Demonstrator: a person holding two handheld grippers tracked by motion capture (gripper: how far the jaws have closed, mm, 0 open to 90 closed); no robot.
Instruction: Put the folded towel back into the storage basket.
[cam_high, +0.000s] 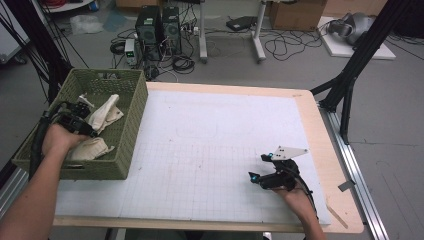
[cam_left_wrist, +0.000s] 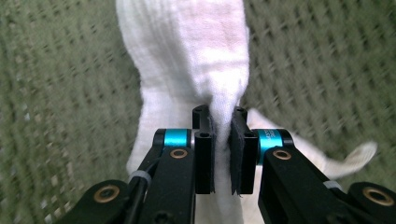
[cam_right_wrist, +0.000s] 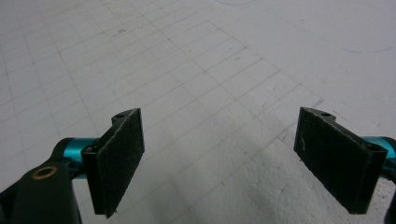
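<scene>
Inside basket (cam_high: 131, 131), left tongs (cam_left_wrist: 220, 154) pinching white cloth (cam_left_wrist: 196, 60).

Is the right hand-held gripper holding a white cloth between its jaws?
No. The right hand-held gripper has its jaws wide apart, with the bare gridded table mat between them.

A green woven plastic basket (cam_high: 125, 107) sits at the white gridded table's (cam_high: 210, 150) left edge; crumpled white cloths (cam_high: 104, 116) lie in it.
</scene>
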